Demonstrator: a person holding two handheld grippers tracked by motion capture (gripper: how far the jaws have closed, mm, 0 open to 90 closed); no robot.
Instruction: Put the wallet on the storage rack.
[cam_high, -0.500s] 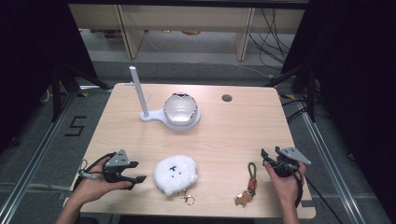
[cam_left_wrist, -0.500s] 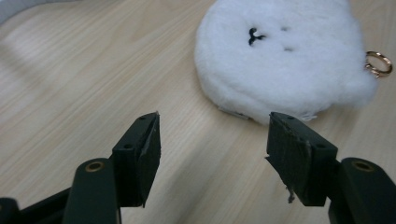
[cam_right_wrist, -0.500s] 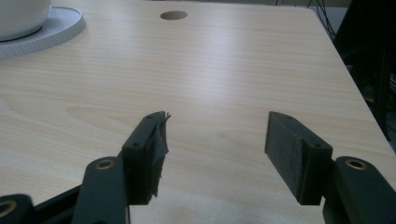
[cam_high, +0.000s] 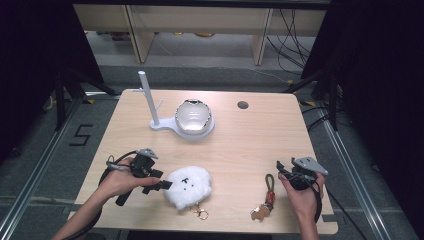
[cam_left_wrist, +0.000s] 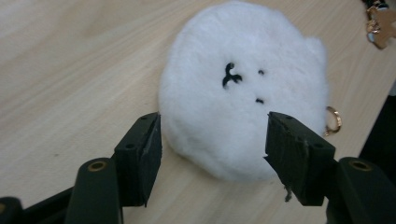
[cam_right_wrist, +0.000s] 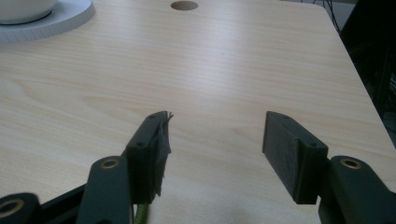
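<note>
Closing in: left claw (cam_left_wrist: 212, 154) spread wide, jaws flanking the white plush keychain (cam_left_wrist: 243, 88) lying on the tabletop (cam_high: 240, 145), not yet pinched. Right claw (cam_right_wrist: 212, 149) also agape, empty, near the green-looped keychain (cam_high: 267, 197). Grasp and lift remain.

White fluffy plush keychain (cam_high: 188, 186) with tiny black face; lies flat near table's front edge.

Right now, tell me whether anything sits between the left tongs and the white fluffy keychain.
Nothing visible does. The left tongs stand open with the white fluffy keychain directly ahead, its near edge between the jaws. Bare table lies to either side; the other keychain lies well off toward the right tongs.
</note>
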